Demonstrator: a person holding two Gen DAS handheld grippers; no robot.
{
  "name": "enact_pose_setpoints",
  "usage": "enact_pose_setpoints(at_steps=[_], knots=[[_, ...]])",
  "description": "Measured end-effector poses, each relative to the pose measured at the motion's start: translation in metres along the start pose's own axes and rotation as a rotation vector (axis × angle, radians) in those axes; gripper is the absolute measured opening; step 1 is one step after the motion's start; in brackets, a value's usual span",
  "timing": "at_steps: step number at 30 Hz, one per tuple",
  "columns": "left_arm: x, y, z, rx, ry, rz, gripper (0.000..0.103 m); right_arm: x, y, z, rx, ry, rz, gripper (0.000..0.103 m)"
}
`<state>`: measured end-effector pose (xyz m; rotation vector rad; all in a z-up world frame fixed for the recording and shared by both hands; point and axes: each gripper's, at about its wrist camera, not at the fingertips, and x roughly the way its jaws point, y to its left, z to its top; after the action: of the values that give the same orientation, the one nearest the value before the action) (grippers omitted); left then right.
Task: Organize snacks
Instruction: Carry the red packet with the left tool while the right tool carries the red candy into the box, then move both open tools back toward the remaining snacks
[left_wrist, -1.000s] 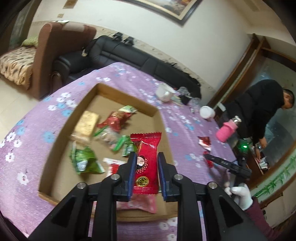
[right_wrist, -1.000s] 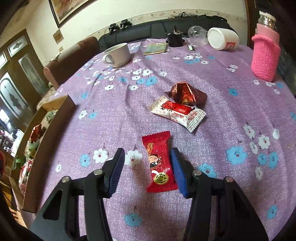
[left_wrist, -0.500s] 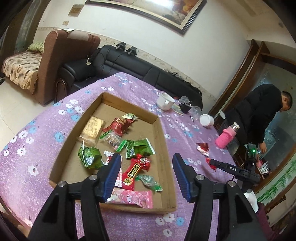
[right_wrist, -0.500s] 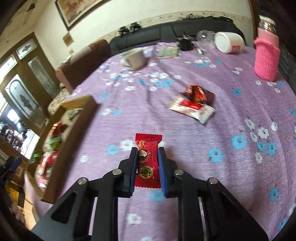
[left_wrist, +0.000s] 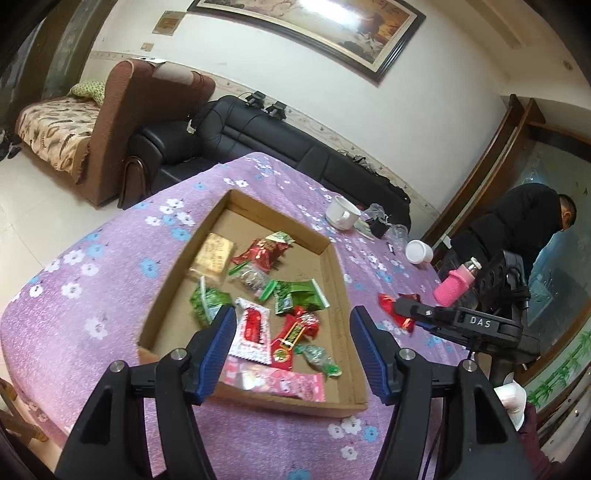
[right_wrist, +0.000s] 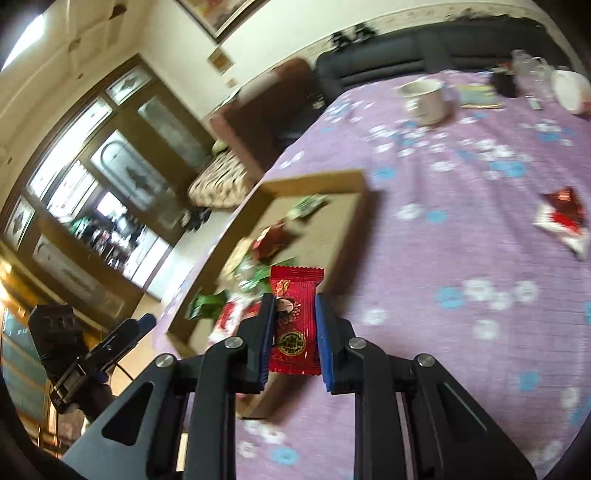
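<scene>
Snacks piled in shallow brown cardboard tray (left_wrist: 334, 273) on purple flowered tablecloth (left_wrist: 92, 295). Inside: gold foil packet (left_wrist: 214, 254) at far left, crinkled red-and-green wrapper (left_wrist: 264, 251) beside it, clear packet with green ends (left_wrist: 253, 278) just nearer, two green pouches (left_wrist: 207, 302) (left_wrist: 299, 297) mid-tray, white packet with red window (left_wrist: 251, 328), red wrapped candy with gold label (left_wrist: 291, 338), small green-twist sweet (left_wrist: 319, 358), and long pink packet (left_wrist: 277, 380) against near wall.

Left gripper (left_wrist: 291, 347) hanging over near end of tray, blue-padded fingers spread wide, gripping nothing.

Right gripper (right_wrist: 294, 334) pinching red candy packet with cartoon face and round gold seal (right_wrist: 294, 321), fingers pressed on both long sides, packet lifted off cloth, just right of tray's near right corner in right wrist view. Pretty blurry there, so tray contents hard to make out from that side.

Still out on cloth, well right of tray: shiny red foil wrapper (right_wrist: 563, 201) lying on white-and-red packet (right_wrist: 569, 232). At far end: white mug (left_wrist: 341, 214), white tub (left_wrist: 418, 252), pink knitted bottle sleeve (left_wrist: 454, 290).
</scene>
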<state>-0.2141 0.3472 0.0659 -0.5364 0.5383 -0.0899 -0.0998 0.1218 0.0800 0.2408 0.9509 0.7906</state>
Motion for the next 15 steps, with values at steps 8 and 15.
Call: enact_pose_setpoints(at_steps=[8, 15], knots=[[0.0, 0.006, 0.0, 0.022, -0.005, 0.054, 0.066, 0.055, 0.043, -0.022, -0.096, 0.087, -0.028, 0.025], [0.003, -0.005, -0.002, 0.089, 0.001, 0.123, 0.067, 0.04, 0.041, -0.02, -0.147, -0.017, -0.122, 0.053]])
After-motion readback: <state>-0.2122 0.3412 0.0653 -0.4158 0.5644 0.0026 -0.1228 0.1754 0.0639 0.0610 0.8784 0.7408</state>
